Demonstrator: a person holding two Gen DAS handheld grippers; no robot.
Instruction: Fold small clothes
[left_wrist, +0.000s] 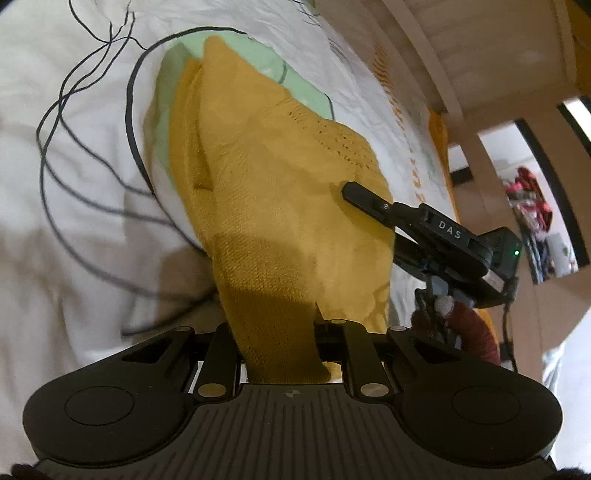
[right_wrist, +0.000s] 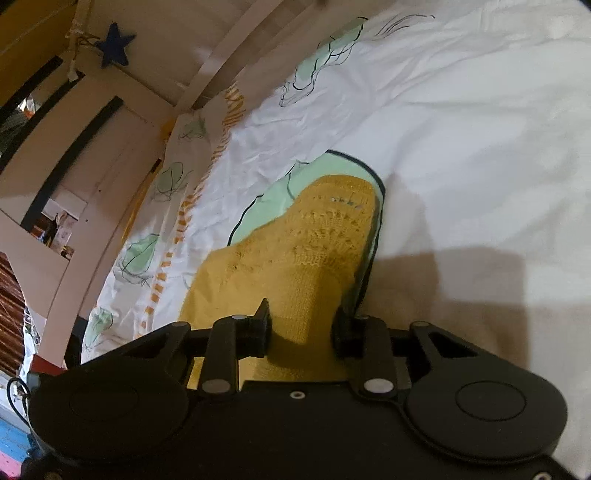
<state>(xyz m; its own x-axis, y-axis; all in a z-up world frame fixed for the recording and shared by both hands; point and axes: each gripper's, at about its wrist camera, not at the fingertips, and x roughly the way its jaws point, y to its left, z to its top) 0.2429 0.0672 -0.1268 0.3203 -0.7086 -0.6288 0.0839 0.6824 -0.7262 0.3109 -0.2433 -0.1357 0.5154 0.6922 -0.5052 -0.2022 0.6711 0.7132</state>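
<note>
A mustard-yellow knitted garment (left_wrist: 266, 177) lies bunched on a white printed bedsheet (left_wrist: 74, 92). In the left wrist view its near end rises between the fingers of my left gripper (left_wrist: 280, 325). The jaws stand narrow and pinch the cloth, which hides the tips. My right gripper (left_wrist: 364, 199) comes in from the right, one black finger lying on the garment's right edge. In the right wrist view the garment (right_wrist: 325, 236) runs forward from my right gripper (right_wrist: 303, 321), whose fingers (right_wrist: 264, 317) press a thick fold of it from both sides.
The sheet (right_wrist: 461, 110) carries green patches and thin black lines. A pale wooden bed frame (left_wrist: 480, 55) borders it, with a blue star (right_wrist: 114, 44) hanging on it. A dark red sleeve (left_wrist: 476, 332) and a cable trail behind the right gripper.
</note>
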